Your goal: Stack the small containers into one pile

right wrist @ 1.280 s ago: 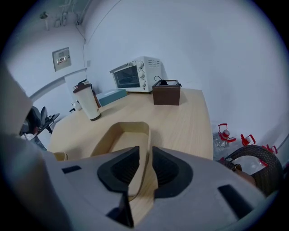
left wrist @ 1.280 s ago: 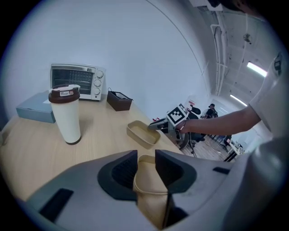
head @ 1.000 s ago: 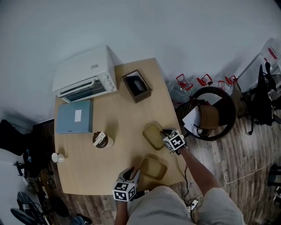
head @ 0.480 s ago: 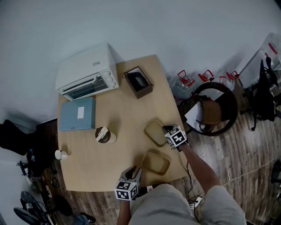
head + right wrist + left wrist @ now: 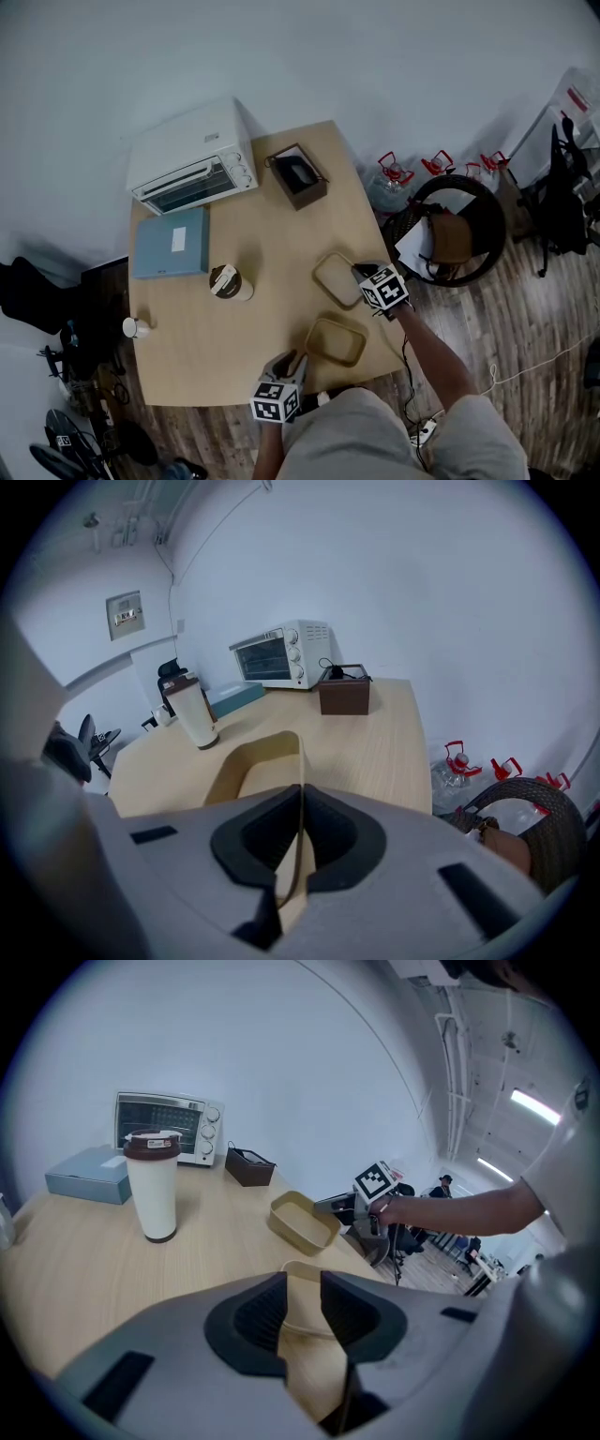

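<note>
- Location type: shared office or lab workroom.
- Light wood table (image 5: 272, 234) set against a plain white wall (image 5: 375, 56), with a white toaster oven (image 5: 192, 159) on it.
- Wood-plank floor (image 5: 534, 309); water jugs with red handles (image 5: 396, 178) stand beside the table.
- Ceiling strip lights (image 5: 534, 1105) and exposed pipes (image 5: 457, 1054).
- Person (image 5: 445, 1185) standing among desks farther back.

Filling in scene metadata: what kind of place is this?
Probably an office or lab room rather than a home: a light wooden table bearing a white toaster oven, a round dark wicker chair on wood-plank floor, and ceiling strip lights over people in the background.
</note>
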Demonstrator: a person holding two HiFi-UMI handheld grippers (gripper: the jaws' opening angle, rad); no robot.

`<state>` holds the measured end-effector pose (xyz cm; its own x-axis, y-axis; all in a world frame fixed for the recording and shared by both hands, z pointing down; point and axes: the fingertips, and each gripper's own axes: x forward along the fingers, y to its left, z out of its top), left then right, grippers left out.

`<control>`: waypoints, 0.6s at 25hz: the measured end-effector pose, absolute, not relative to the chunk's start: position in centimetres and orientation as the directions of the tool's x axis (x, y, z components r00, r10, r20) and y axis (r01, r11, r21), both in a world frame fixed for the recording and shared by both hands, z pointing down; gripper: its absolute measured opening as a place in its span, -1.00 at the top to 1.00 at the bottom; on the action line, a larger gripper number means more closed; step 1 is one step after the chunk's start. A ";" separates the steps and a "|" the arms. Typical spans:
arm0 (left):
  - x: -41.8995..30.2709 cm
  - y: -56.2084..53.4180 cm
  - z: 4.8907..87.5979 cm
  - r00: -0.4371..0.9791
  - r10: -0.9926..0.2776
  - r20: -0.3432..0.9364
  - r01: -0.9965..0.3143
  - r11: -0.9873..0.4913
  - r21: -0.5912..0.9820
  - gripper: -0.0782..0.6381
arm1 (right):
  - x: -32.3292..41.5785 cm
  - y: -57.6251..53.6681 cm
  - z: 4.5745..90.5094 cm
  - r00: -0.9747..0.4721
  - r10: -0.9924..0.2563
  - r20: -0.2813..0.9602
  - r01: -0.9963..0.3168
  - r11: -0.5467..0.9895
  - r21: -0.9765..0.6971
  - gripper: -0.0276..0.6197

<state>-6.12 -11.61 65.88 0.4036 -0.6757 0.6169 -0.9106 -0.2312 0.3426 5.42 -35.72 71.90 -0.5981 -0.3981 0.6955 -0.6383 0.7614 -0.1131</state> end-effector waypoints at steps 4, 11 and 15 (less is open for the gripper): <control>-5.8 -11.4 65.9 0.414 -0.677 0.608 -0.907 -0.245 0.343 0.49 | 5.3 -35.0 69.6 -0.640 -0.393 0.661 -0.623 0.769 -0.146 0.87; -5.0 -11.5 65.3 0.437 -0.680 0.589 -0.897 -0.283 0.339 0.49 | 4.1 -31.1 67.2 -0.731 -0.288 0.619 -0.528 0.813 -0.245 0.87; -4.8 -11.6 64.9 0.437 -0.689 0.578 -0.897 -0.293 0.330 0.50 | 3.3 -28.7 67.1 -0.765 -0.204 0.610 -0.458 0.839 -0.293 0.87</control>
